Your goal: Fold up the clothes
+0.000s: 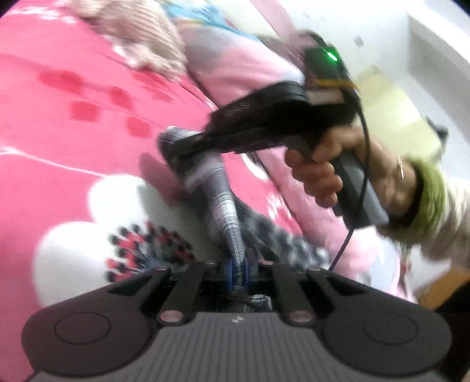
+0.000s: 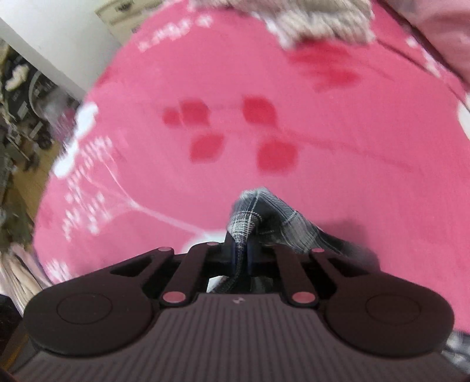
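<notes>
A grey plaid garment [image 1: 216, 194] is stretched between both grippers above a pink bedspread [image 1: 73, 88]. My left gripper [image 1: 238, 271] is shut on one end of it. In the left wrist view my right gripper [image 1: 173, 147], held in a hand, is shut on the other end, up and to the left. In the right wrist view the right gripper [image 2: 241, 258] is shut on a bunched corner of the plaid garment [image 2: 264, 214], with the pink bedspread [image 2: 205, 73] below. Both views are motion-blurred.
A beige knitted garment [image 1: 141, 32] lies at the far side of the bed; it also shows in the right wrist view [image 2: 317, 20]. A pink pillow [image 1: 235, 67] lies beside it. The bed's left edge, floor and clutter [image 2: 20, 117] show at left.
</notes>
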